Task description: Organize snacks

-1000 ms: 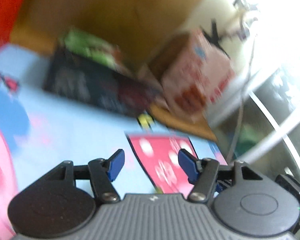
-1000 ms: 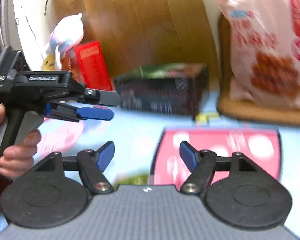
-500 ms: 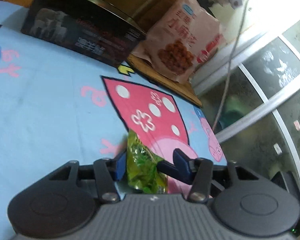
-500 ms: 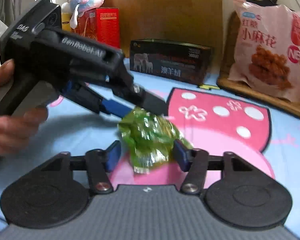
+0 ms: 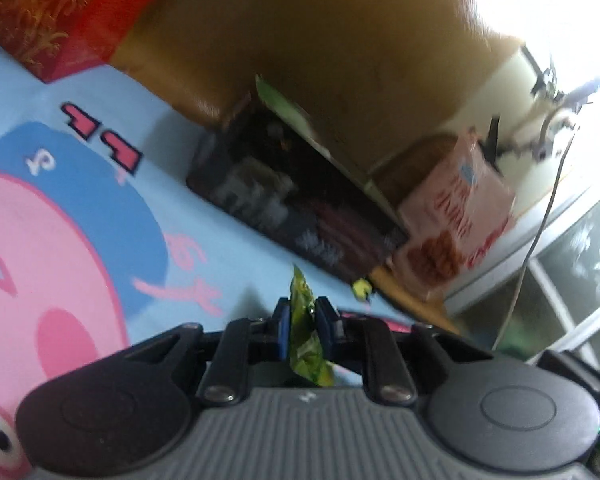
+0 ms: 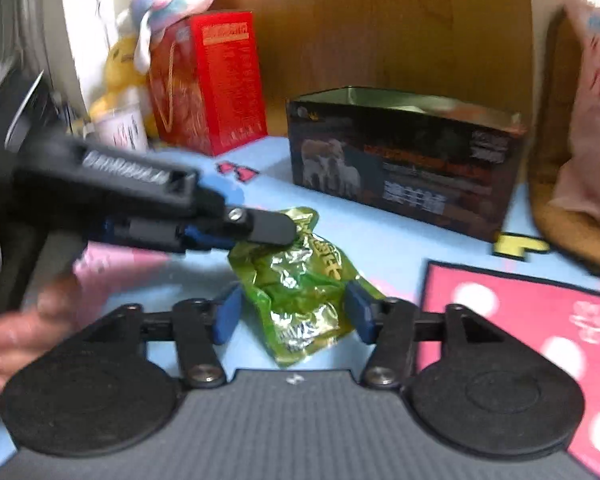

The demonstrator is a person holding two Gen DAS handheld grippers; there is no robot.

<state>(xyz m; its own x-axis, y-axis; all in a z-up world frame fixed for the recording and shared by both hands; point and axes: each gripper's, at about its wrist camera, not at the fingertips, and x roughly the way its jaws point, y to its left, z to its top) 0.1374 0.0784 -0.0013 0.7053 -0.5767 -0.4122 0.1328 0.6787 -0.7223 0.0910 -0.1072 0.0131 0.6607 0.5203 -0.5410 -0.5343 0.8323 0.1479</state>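
Pink snack bag [image 6: 592,120] cut off at right edge, print on black box [image 5: 300,216] blurred, unreadable

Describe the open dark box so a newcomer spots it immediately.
Start at the wooden panel behind the blue cartoon sheet. In front of it stands the open dark box. Unlike the red box beside it, it's black, low, long, and pictures pale animals.

- The snack packet [image 6: 300,284] lies on the printed cloth [image 6: 384,240], before the open box [image 6: 404,160].
- The left gripper [image 5: 303,322], clamped on the packet's far end, reaches in from the left.
- The right gripper [image 6: 292,312] straddles its near end, jaws opening, pads apart from it.
- The gift bag [image 6: 208,80] stands left of the box, the plush toys [image 6: 156,12] behind it.
- The large snack bag [image 6: 592,120] stands right of the box on a wooden board [image 6: 568,224].
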